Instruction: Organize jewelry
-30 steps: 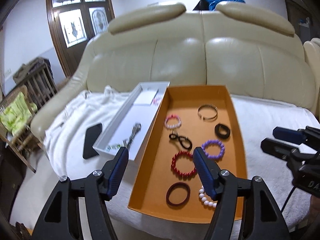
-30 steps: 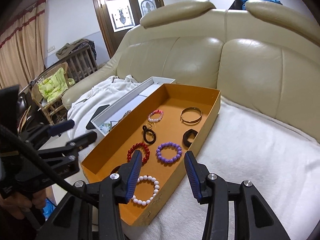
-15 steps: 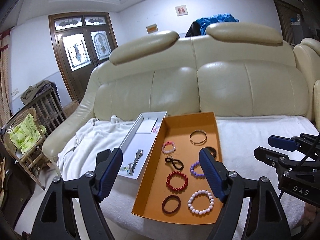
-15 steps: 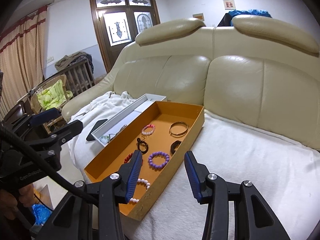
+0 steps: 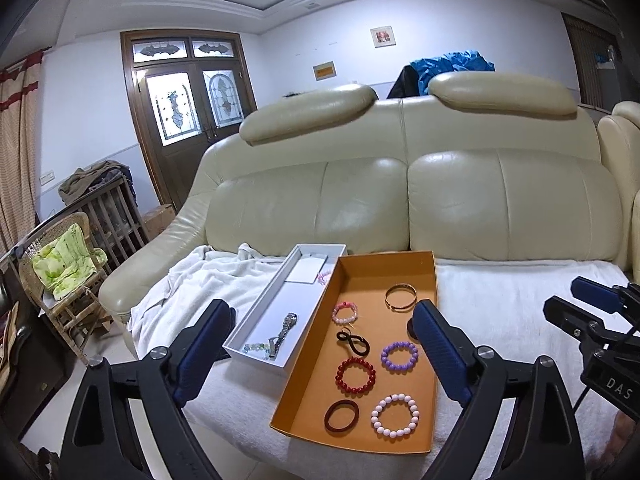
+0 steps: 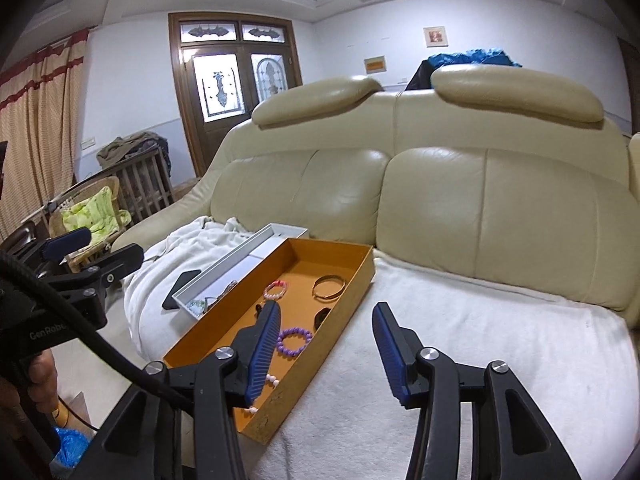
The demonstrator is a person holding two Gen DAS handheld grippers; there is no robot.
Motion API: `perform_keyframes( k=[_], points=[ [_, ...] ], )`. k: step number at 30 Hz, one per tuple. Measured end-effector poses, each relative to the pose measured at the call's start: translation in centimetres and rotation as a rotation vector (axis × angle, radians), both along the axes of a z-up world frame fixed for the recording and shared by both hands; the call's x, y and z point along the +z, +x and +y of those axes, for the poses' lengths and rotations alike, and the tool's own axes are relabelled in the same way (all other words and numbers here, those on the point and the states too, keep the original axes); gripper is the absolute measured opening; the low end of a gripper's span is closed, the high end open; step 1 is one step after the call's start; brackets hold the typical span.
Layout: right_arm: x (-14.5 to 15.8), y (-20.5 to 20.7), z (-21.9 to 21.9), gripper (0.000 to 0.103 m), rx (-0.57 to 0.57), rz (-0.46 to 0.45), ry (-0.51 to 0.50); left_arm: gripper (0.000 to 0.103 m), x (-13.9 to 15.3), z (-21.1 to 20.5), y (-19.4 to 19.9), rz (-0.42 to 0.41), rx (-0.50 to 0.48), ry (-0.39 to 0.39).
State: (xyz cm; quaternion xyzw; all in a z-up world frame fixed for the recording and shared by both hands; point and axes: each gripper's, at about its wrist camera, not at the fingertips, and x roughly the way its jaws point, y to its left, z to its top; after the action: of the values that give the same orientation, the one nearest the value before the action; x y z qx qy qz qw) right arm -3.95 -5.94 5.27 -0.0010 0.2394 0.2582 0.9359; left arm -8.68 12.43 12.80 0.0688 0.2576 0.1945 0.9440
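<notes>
Two hand-held grippers hang above a cream leather sofa (image 5: 400, 184) draped in a white blanket (image 5: 500, 300). The left gripper (image 5: 324, 320) and the right gripper (image 6: 326, 316) both stand with jaws spread wide, holding nothing. On the blanket lies an orange tray (image 5: 424, 446) carrying a gold bangle (image 5: 401, 292), a pink bracelet (image 5: 344, 312), a purple bracelet (image 5: 399, 356), a red bracelet (image 5: 355, 374), a pale bead bracelet (image 5: 395, 415) and a dark band (image 5: 341, 420). Touching its left side, a white box (image 5: 256, 312) holds a watch (image 5: 286, 326). A black phone (image 6: 181, 283) rests on the blanket just beside the box.
</notes>
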Motion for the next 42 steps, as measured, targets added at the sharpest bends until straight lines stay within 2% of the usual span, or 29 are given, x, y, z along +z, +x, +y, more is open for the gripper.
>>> perform_keyframes(
  k=[4, 12, 29, 42],
  points=[
    [0.5, -0.6, -0.3, 0.055, -0.022, -0.024, -0.008, 0.095, 0.3, 0.0, -0.1, -0.016, 0.010, 0.004],
    [0.8, -1.7, -0.6, 0.063, -0.038, -0.045, -0.022, 0.095, 0.3, 0.0, 0.0, -0.025, 0.009, 0.002],
    [0.7, -2.6, 0.1, 0.066, -0.034, -0.086, -0.041, 0.096, -0.1, 0.8, 0.0, -0.023, 0.026, -0.017],
    [0.3, -2.4, 1.7, 0.066, -0.012, -0.072, -0.055, 0.096, -0.6, 1.8, -0.1, -0.030, 0.043, -0.033]
  ],
)
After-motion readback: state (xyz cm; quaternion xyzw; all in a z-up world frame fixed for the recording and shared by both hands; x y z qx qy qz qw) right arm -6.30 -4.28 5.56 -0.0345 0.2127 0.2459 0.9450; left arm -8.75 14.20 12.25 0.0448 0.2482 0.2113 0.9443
